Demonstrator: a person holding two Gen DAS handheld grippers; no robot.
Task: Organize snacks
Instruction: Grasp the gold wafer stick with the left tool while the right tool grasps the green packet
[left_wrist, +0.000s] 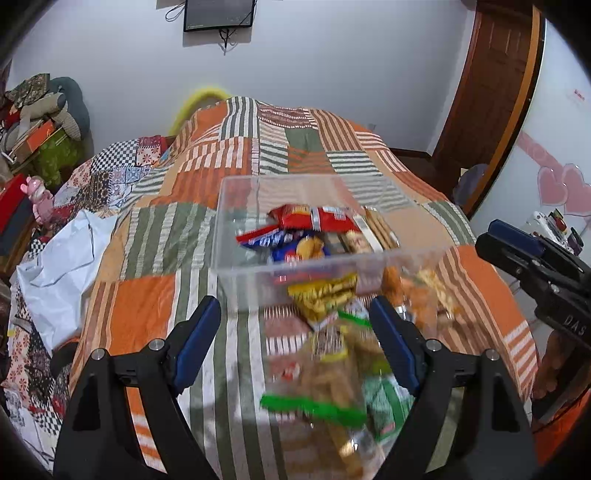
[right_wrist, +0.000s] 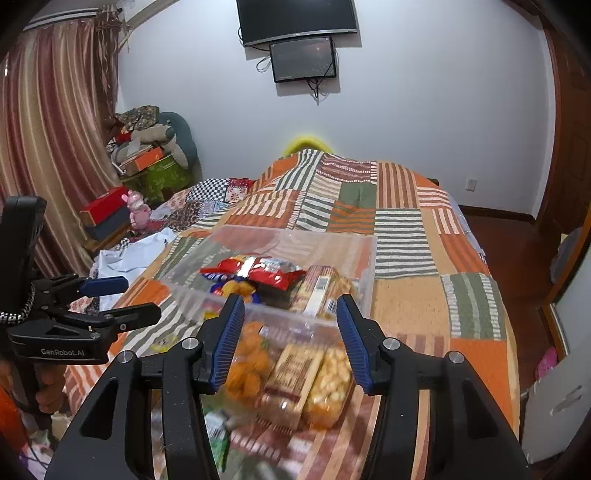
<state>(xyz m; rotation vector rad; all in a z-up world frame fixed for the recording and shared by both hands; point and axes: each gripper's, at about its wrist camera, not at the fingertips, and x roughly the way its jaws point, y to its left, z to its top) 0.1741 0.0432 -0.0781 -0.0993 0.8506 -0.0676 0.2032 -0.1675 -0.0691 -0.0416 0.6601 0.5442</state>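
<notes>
while both sets of jaws stand apart and empty, loose crinkly plastic snack packets (left_wrist: 332, 354) lie on the striped patchwork bedspread (left_wrist: 147, 302), just in front of the clear plastic bin (left_wrist: 255, 269), which already holds some. left gripper (left_wrist: 295, 343) and right gripper (right_wrist: 290, 339) hover over them. my read: packets are light, soft, slippery, contents crushable. pinch a sealed edge, gently.
</notes>
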